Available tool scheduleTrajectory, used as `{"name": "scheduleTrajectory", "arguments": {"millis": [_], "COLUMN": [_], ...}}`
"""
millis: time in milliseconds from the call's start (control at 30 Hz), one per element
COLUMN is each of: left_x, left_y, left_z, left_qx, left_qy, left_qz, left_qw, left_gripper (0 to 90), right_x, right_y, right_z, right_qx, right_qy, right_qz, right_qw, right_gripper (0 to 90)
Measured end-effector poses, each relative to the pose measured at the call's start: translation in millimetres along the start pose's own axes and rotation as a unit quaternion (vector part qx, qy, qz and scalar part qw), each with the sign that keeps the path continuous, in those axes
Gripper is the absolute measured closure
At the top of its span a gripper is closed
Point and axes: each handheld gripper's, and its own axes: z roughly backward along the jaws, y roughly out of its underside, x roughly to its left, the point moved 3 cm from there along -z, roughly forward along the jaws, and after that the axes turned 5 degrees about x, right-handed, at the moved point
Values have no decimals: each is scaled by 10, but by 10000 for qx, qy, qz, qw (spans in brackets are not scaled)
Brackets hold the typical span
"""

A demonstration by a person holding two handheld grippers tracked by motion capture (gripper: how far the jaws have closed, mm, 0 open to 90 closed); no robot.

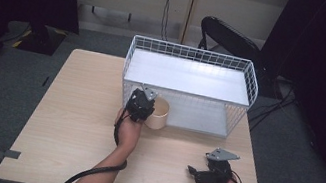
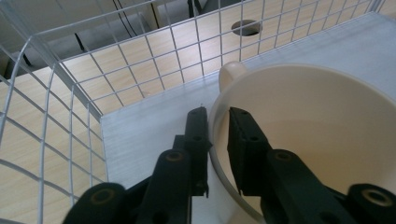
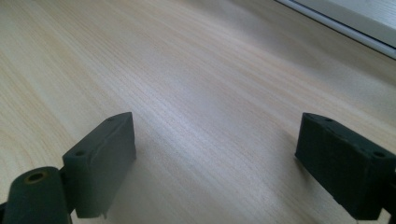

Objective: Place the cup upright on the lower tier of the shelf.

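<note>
A cream cup [image 1: 159, 114] stands at the front left opening of a white wire rack [image 1: 189, 76], on or just above its lower white shelf. My left gripper [image 1: 141, 104] is shut on the cup's near rim. In the left gripper view one jaw is outside the cup [image 2: 317, 130] wall and the other inside, with the left gripper [image 2: 218, 114] pinching the rim; the cup's handle [image 2: 232, 72] points away. My right gripper [image 1: 195, 172] sits low over the table at the front right. In its own view the right gripper [image 3: 215, 140] stands wide open with nothing between its jaws.
The wooden table [image 1: 82, 107] has bare room to the left and in front of the rack. The rack's wire side wall [image 2: 70, 116] is close to the left of the cup. A black chair [image 1: 231, 37] stands behind the table.
</note>
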Motion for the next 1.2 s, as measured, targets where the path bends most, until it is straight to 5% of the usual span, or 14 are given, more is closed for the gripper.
{"name": "scheduleTrajectory", "arguments": {"millis": [300,600,1200], "left_x": [9,-14,-39], "left_y": [-22,-17,19], "left_z": [38,16,76], "left_qx": [-37,36,-73], "left_qy": [-53,277,427], "left_qz": [-28,77,-113], "left_qw": [10000,9996,9990], "left_gripper": [573,419,334], "right_x": [0,0,0], "right_y": [0,0,0], "right_z": [0,0,0], "right_qx": [-1,-1,0], "right_qy": [1,1,1], "right_qz": [0,0,-2], "right_qw": [10000,10000,10000], "right_gripper": [115,115,115]}}
